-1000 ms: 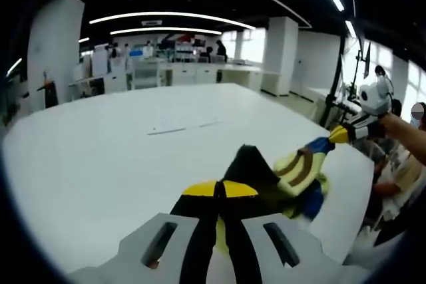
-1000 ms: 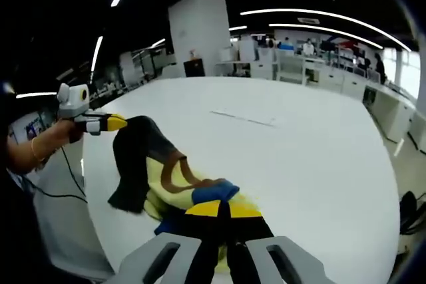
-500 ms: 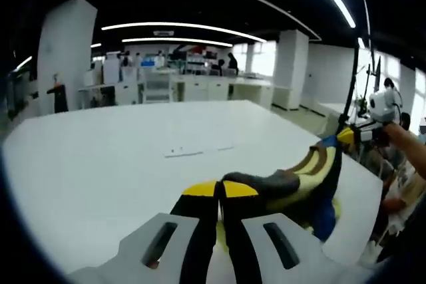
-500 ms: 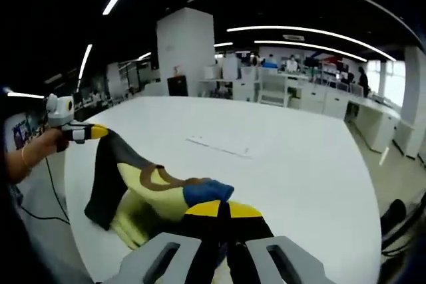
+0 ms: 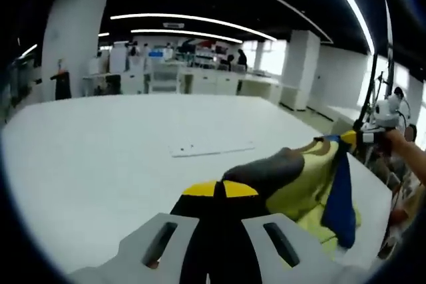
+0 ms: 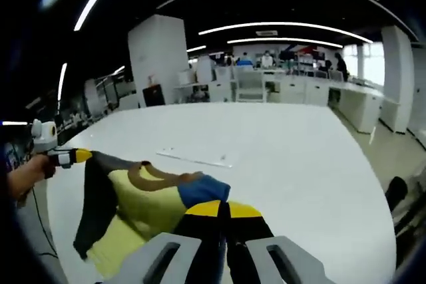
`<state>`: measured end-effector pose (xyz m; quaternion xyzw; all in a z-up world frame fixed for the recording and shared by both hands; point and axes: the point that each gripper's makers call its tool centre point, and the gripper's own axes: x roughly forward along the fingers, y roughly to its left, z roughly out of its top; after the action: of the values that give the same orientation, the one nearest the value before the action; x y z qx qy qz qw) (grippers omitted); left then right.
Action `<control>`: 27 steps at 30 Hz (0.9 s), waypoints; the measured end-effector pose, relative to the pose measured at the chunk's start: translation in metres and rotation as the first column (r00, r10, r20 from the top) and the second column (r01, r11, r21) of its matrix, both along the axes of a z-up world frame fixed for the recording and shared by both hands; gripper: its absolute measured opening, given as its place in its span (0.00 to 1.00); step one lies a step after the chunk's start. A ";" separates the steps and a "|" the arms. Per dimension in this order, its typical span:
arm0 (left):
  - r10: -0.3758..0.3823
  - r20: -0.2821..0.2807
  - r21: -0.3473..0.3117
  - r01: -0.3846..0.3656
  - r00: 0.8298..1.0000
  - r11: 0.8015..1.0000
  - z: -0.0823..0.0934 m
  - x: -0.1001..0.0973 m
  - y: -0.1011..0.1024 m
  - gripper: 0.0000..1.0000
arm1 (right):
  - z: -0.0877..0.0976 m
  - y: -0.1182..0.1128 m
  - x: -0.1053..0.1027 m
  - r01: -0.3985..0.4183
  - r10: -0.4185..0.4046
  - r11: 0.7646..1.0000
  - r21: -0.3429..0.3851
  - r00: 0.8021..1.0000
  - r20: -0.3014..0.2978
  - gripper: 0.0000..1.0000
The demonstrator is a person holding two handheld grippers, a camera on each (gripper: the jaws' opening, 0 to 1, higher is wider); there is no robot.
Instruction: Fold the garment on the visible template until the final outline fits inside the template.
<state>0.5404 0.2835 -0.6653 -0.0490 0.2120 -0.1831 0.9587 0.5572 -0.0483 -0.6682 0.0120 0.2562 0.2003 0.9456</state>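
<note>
The garment [image 5: 303, 181] is yellow with brown stripes, a black part and a blue part. It hangs stretched in the air between both grippers above the white table [image 5: 100, 157]. My left gripper [image 5: 219, 189] is shut on its black end. My right gripper [image 5: 351, 139], held by a hand at the right, grips the far end. In the right gripper view, the right gripper [image 6: 222, 209] is shut on the blue corner of the garment [image 6: 143, 197], and the left gripper [image 6: 78, 156] holds the black end at the left. The template [image 5: 210, 149] is a faint outline on the table; the same template [image 6: 196, 157] lies beyond the cloth.
The table edge [image 6: 373, 231] curves round at the right. Beyond the table stand a white pillar [image 6: 156, 58], rows of desks [image 5: 200, 81] and people far off. A stand with cables [image 5: 373, 91] rises at the right past the table's edge.
The two grippers have moved apart and lifted. The garment, bunched on the table a second ago, now hangs stretched between them.
</note>
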 end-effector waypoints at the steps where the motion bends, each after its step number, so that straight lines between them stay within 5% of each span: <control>1: 0.002 -0.001 -0.011 -0.002 1.000 1.000 -0.002 0.004 0.000 0.00 | -0.004 0.000 0.003 0.010 -0.010 1.000 0.004 1.000 -0.008 0.00; 17: 0.037 -0.147 0.075 -0.026 0.988 0.997 -0.086 0.052 0.011 0.00 | -0.078 0.003 0.057 0.080 -0.081 0.997 -0.015 0.989 -0.120 0.00; 27: 0.030 -0.158 0.181 -0.001 0.987 0.984 -0.108 0.062 0.014 0.00 | -0.104 0.000 0.065 0.127 -0.126 0.992 -0.004 0.975 -0.181 0.00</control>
<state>0.6022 0.2975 -0.7731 0.0216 0.3038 -0.1513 0.9404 0.6226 -0.0483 -0.7722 0.0499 0.3390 0.1386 0.9292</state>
